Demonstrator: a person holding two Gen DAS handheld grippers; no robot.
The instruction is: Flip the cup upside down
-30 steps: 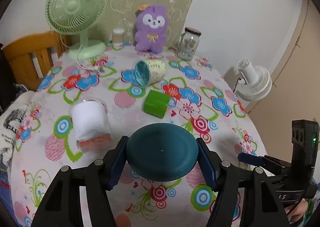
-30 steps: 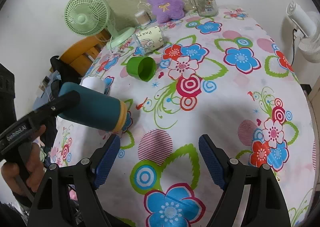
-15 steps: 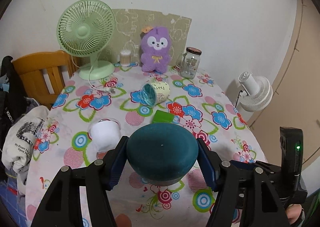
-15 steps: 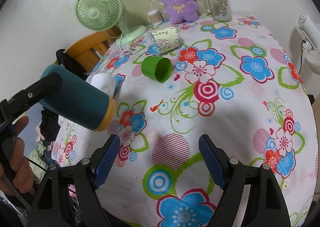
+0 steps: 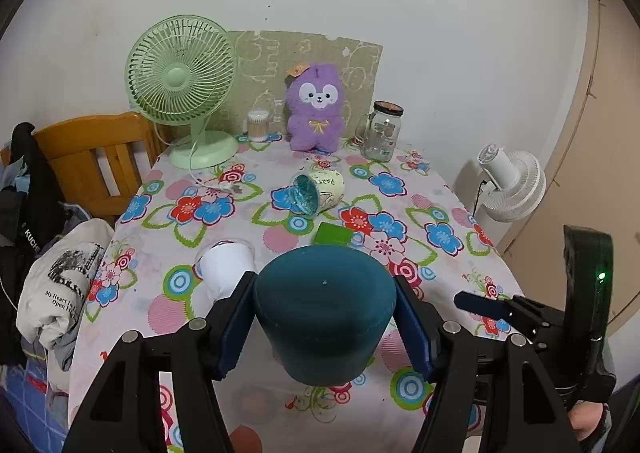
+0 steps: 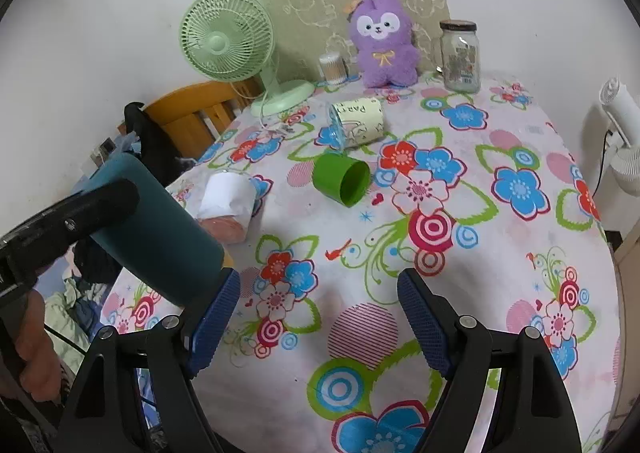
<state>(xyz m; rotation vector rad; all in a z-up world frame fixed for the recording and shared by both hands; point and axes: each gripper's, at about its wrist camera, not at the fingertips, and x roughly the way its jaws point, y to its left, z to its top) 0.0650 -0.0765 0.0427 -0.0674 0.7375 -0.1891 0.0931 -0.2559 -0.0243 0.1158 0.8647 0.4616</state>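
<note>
My left gripper [image 5: 324, 327] is shut on a dark teal cup [image 5: 324, 309] and holds it in the air above the near end of the floral table. Its closed base faces the left wrist camera and tips upward. In the right wrist view the teal cup [image 6: 160, 241] hangs at the left, tilted, with its orange rim low and toward the table, held by the left gripper's black finger [image 6: 76, 213]. My right gripper [image 6: 318, 315] is open and empty over the near table. It also shows at the right of the left wrist view [image 5: 480, 303].
On the floral tablecloth [image 6: 460, 253] lie a green cup [image 6: 342, 181] on its side, a white-wrapped clear cup [image 6: 230, 203] and a pale yellow paper cup [image 6: 356, 123]. At the back stand a green fan [image 6: 230, 49], purple plush [image 6: 384, 43] and glass jar [image 6: 460, 55]. A wooden chair [image 5: 92, 157] is left.
The left gripper has lifted the teal cup higher and tilted it further, so its base turns upward and its orange rim turns down. The right gripper stays open.
</note>
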